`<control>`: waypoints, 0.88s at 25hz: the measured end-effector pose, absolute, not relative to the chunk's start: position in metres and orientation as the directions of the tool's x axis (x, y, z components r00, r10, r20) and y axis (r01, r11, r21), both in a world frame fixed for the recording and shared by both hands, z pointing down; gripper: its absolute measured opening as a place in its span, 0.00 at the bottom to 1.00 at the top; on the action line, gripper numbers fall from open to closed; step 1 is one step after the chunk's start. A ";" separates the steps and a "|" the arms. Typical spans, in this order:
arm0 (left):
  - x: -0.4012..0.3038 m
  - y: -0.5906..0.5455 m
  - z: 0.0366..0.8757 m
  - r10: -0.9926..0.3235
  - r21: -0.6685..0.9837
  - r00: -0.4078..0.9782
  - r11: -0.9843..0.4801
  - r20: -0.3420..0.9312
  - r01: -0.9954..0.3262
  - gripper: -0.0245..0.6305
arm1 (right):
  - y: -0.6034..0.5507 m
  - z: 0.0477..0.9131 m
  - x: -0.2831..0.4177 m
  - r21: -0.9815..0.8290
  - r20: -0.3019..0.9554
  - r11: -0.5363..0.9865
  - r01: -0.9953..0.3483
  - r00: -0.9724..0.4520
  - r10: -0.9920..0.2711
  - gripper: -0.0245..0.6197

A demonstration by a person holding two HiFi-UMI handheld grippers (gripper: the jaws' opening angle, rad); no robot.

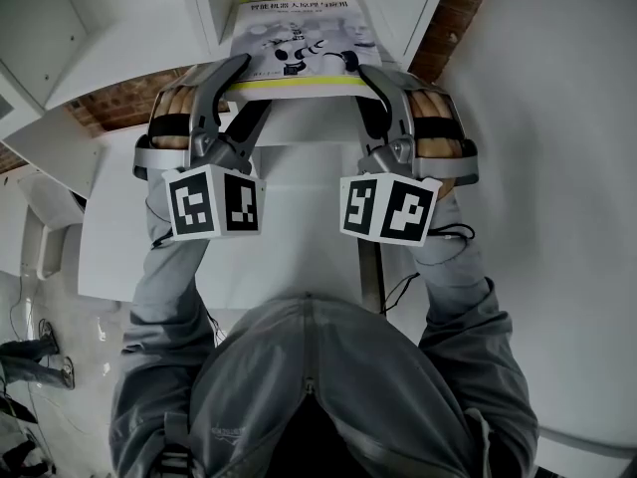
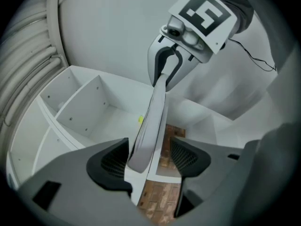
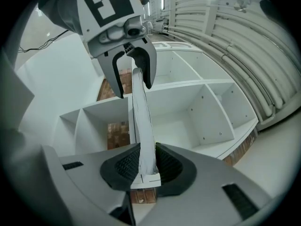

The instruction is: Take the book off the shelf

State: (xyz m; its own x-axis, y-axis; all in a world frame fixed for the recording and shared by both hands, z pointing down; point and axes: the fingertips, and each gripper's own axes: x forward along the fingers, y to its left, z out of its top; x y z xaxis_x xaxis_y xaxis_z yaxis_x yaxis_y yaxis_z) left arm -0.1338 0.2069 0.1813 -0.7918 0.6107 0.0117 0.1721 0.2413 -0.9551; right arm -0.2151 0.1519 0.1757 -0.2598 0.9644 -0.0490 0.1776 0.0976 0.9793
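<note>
Right gripper: fingers are closed on one near corner of the book, with both pads pressed to it.

Left gripper: fingers stand wide apart. The other near corner of the book sits between them, close to one pad and with a plain gap to the other, so there is no grip on this side. The book appears to be held by the right gripper alone.

The two grippers face one another, and the book's near edge runs straight across from one to the other. The cover faces up. Its long axis runs away from the person, with the far end lying between two white uprights of the shelf. Whether the far end rests on a shelf board cannot be told.

Judgement: the withdrawal would run along that long axis, toward the person and clear of the uprights. Both grippers are equally near. With one corner held, the free side may sag or swing, so the left fingers ought to close before the pull.
</note>
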 end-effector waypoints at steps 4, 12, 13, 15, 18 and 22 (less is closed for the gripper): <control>-0.147 0.209 0.174 0.587 -0.957 -0.809 0.218 -0.027 0.190 0.46 | 0.149 0.174 -0.213 0.980 -0.032 0.077 0.184 -0.239 0.971 0.18; -0.162 0.202 0.160 0.544 -0.963 -0.837 0.186 -0.065 0.196 0.25 | 0.144 0.169 -0.209 0.980 -0.011 0.052 0.191 -0.211 0.977 0.18; -0.162 0.203 0.160 0.546 -0.966 -0.836 0.181 -0.059 0.186 0.24 | 0.145 0.169 -0.209 0.980 -0.011 0.052 0.190 -0.212 0.977 0.18; -0.163 0.204 0.163 0.554 -0.973 -0.831 0.164 -0.045 0.162 0.21 | 0.148 0.170 -0.210 0.982 -0.007 0.047 0.183 -0.217 0.976 0.24; -0.164 0.206 0.167 0.564 -0.978 -0.825 0.157 -0.027 0.139 0.19 | 0.160 0.178 -0.214 0.985 0.028 0.014 0.173 -0.237 0.971 0.38; -0.164 0.204 0.166 0.568 -0.979 -0.823 0.159 -0.017 0.130 0.19 | 0.173 0.180 -0.223 0.987 0.011 0.035 0.154 -0.292 0.956 0.41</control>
